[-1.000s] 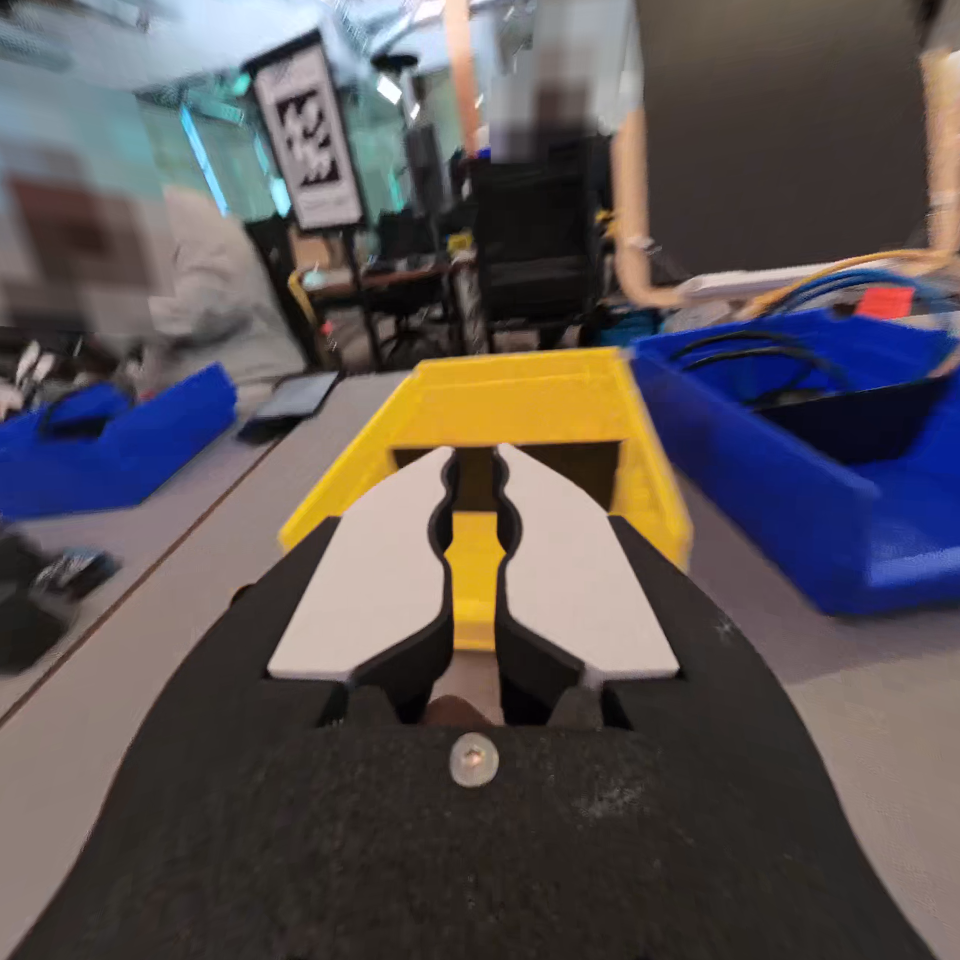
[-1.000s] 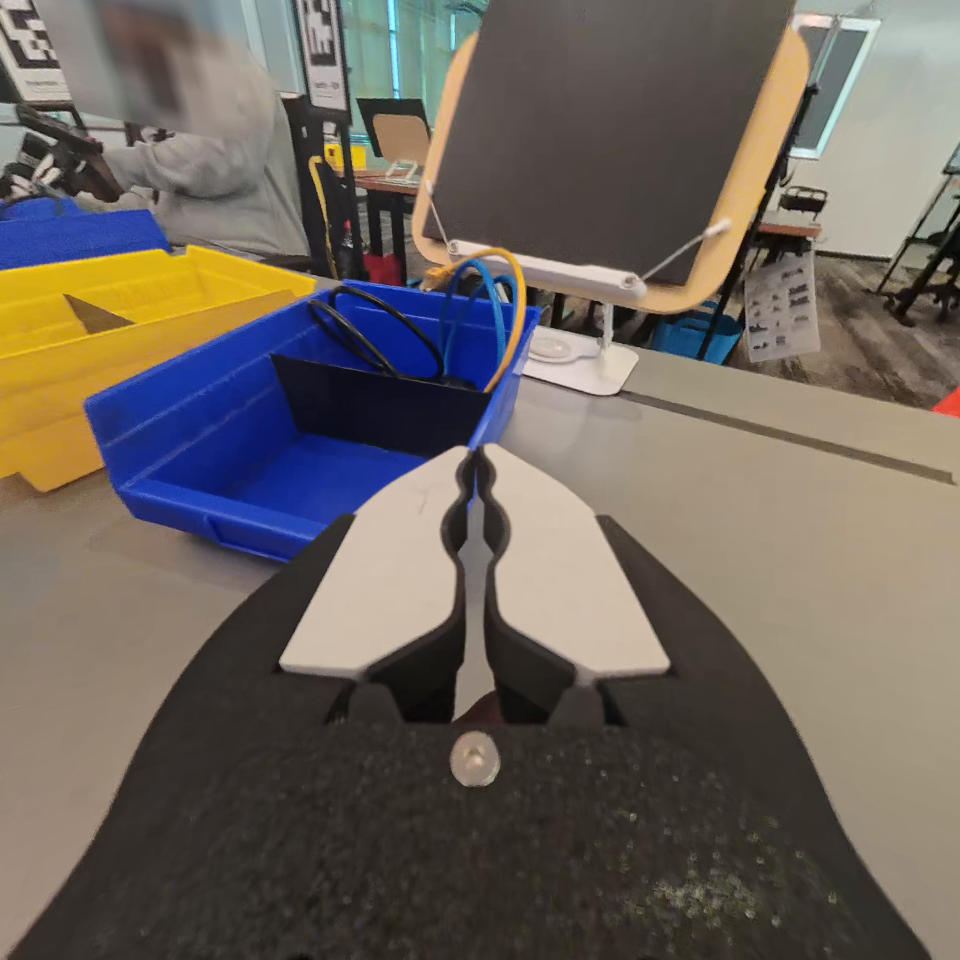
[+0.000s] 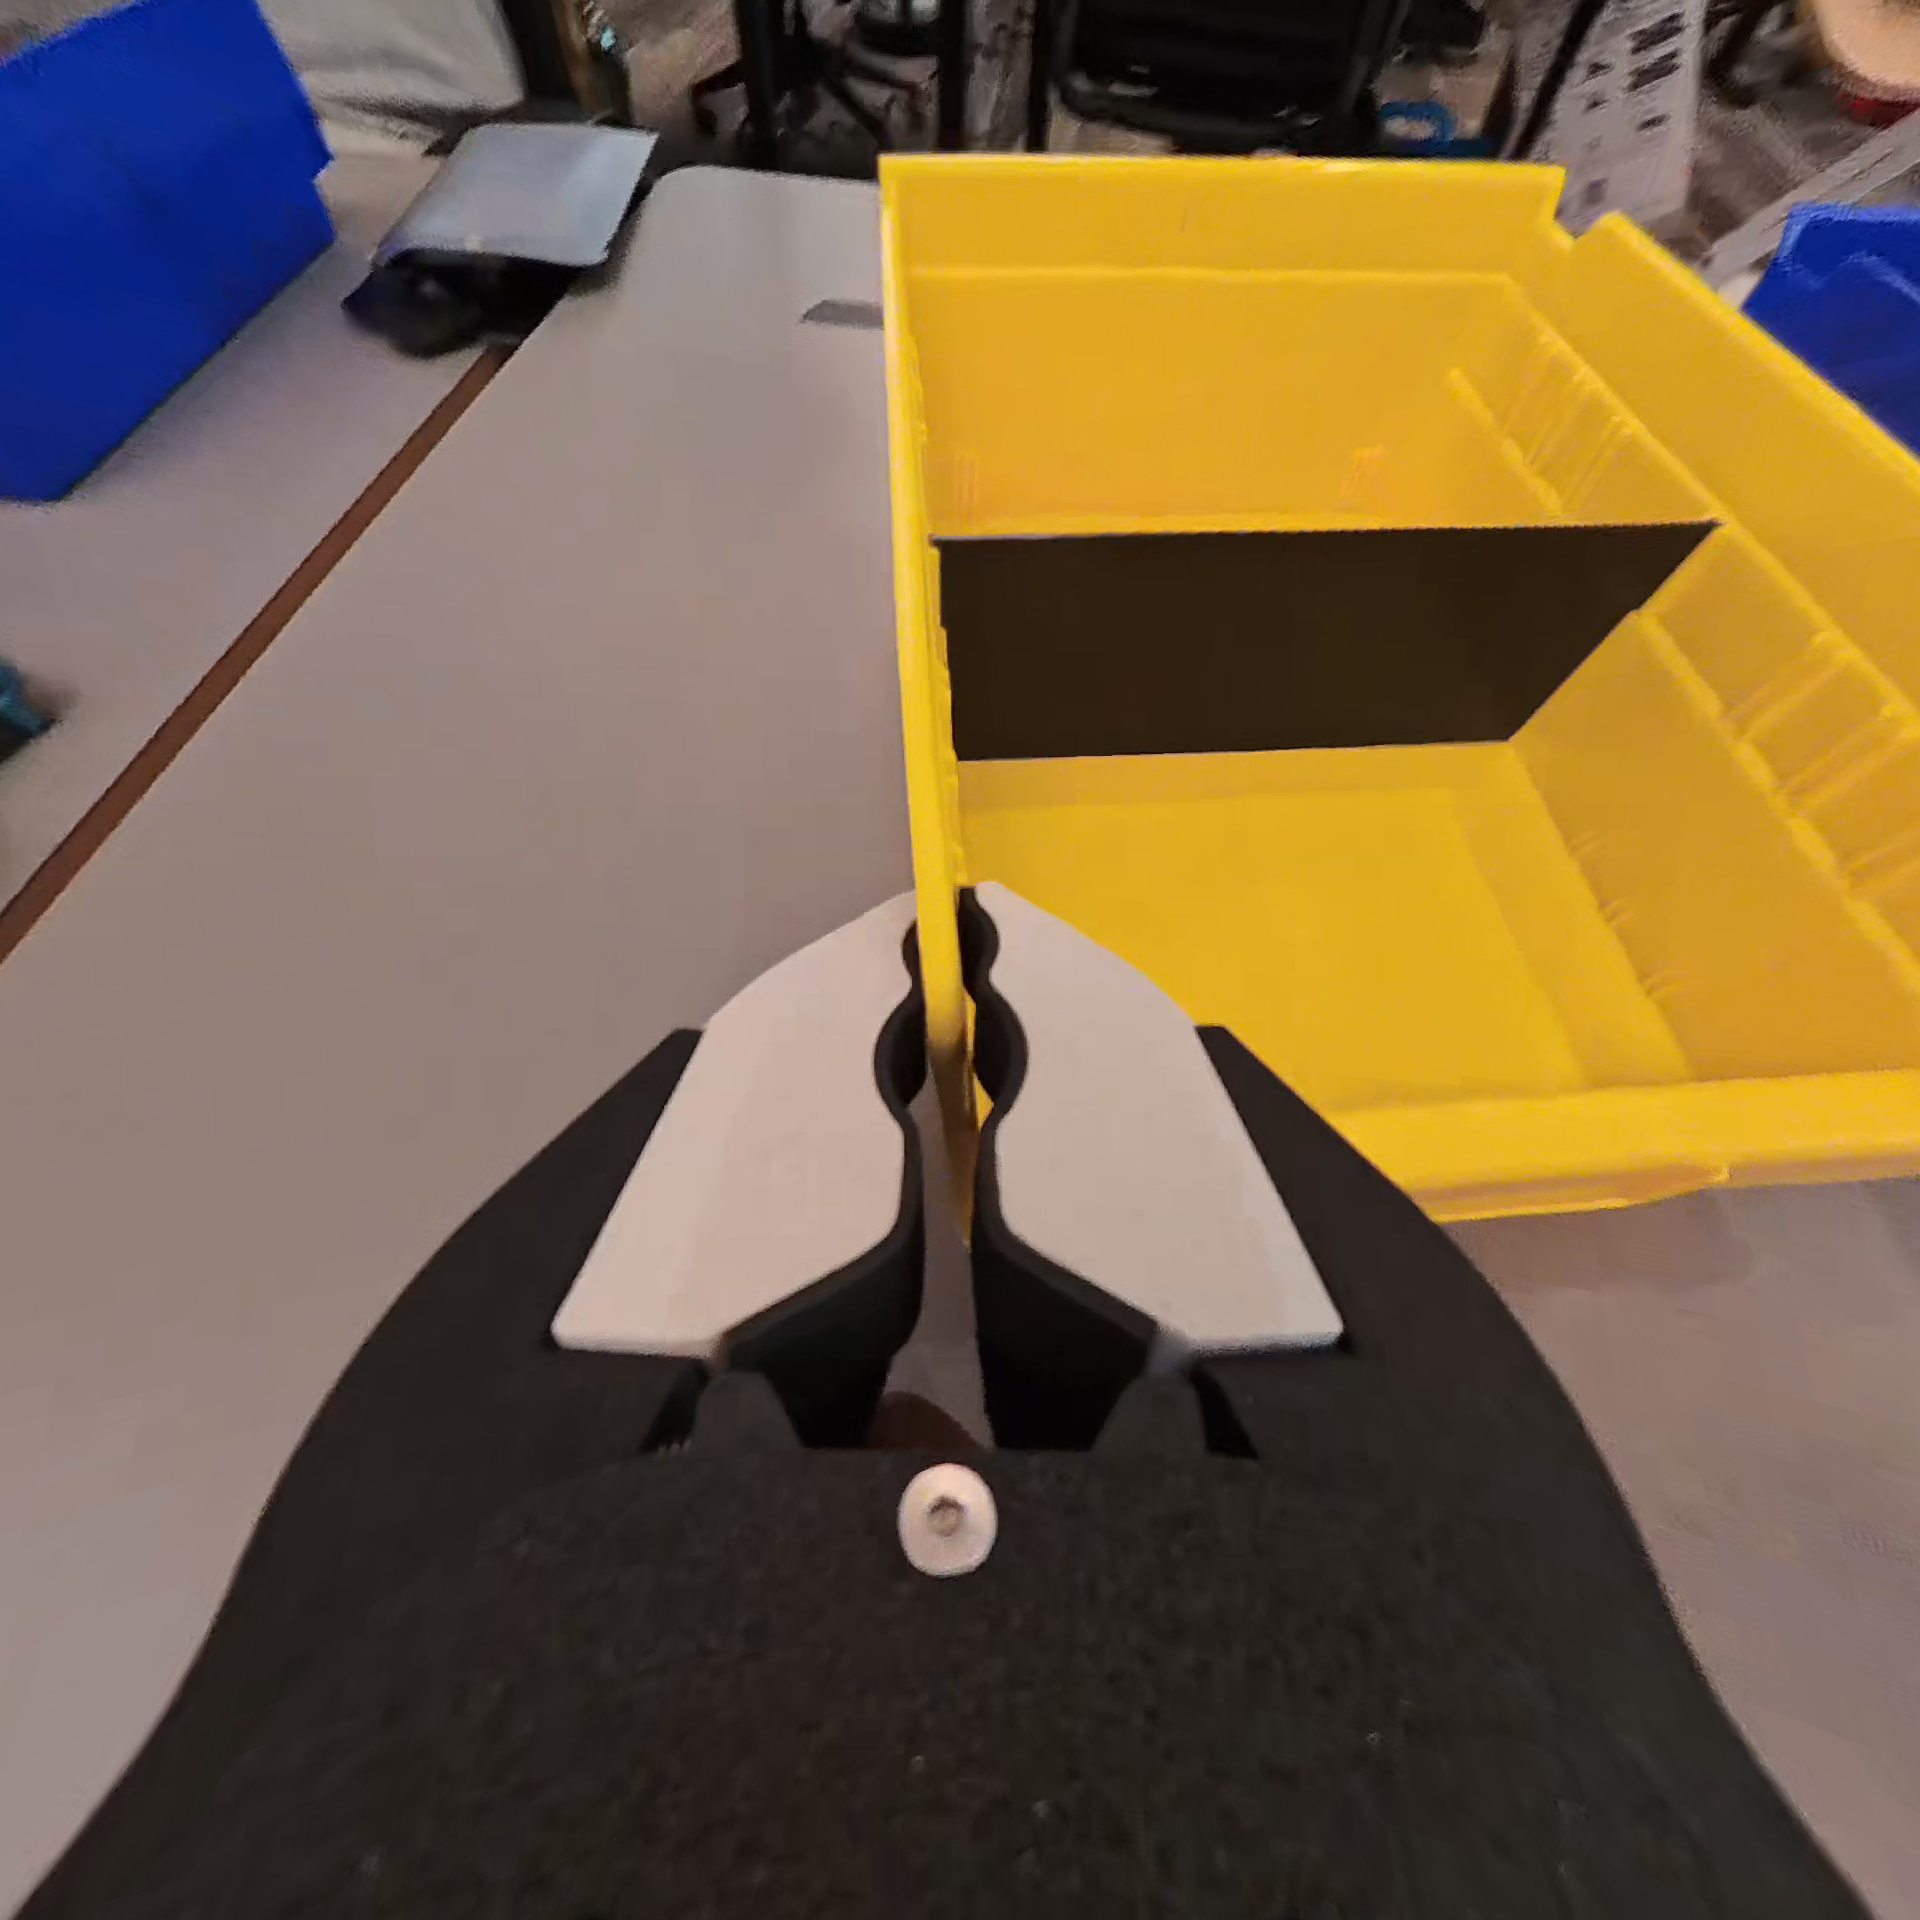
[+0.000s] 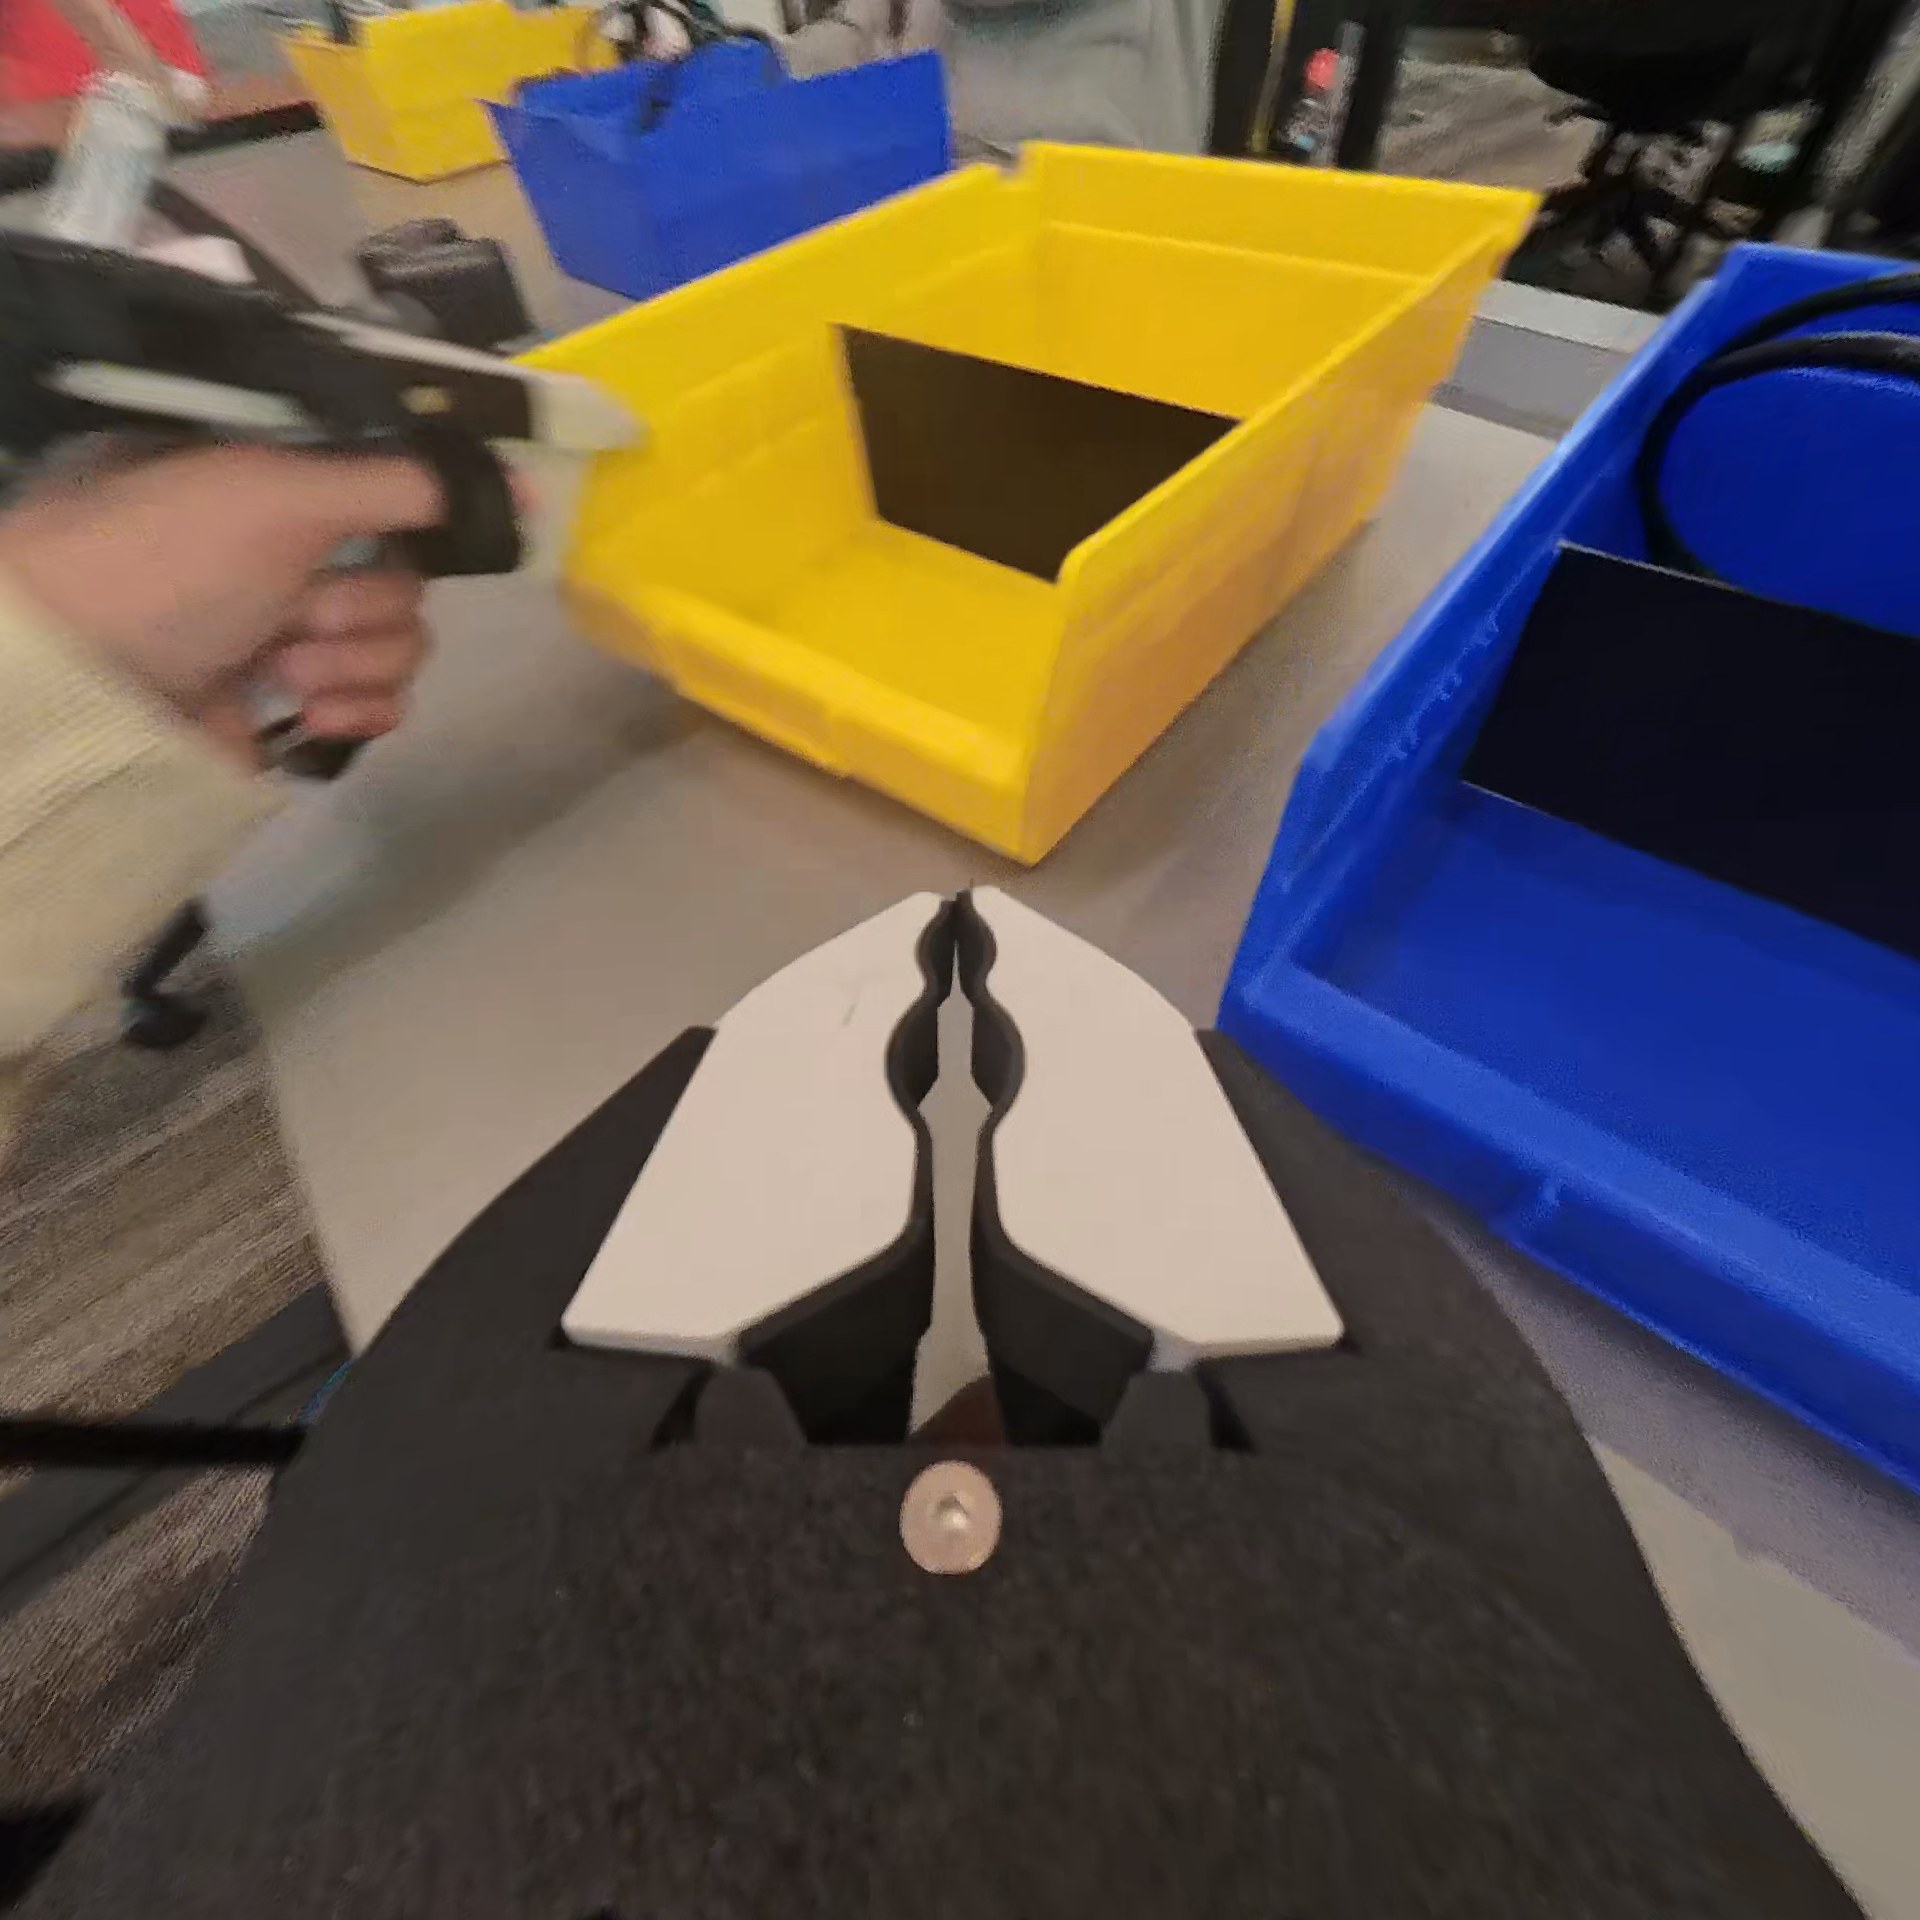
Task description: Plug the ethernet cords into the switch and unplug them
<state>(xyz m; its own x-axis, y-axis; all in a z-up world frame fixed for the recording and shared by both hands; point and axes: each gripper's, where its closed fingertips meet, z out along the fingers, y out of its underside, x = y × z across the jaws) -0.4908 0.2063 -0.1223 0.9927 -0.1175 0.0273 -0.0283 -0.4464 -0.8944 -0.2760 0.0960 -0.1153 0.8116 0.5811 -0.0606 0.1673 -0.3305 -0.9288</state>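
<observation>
Both views are bright and evenly lit with soft indoor light; shadows under the yellow bin [image 3: 1403,1143] are faint and diffuse. The wide lens bends straight lines, so the grey table [image 3: 468,727] curves near the edges. In the right wrist view, the hand [image 4: 239,603] and the far gripper [image 4: 582,421] smear with motion blur, and the blue bin [image 4: 1558,1039] stays fairly sharp. Backgrounds are soft throughout.

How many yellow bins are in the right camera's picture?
2. One yellow bin sits mid-table beside the blue bin; a second yellow bin is far back, top left. More may be hidden.
</observation>
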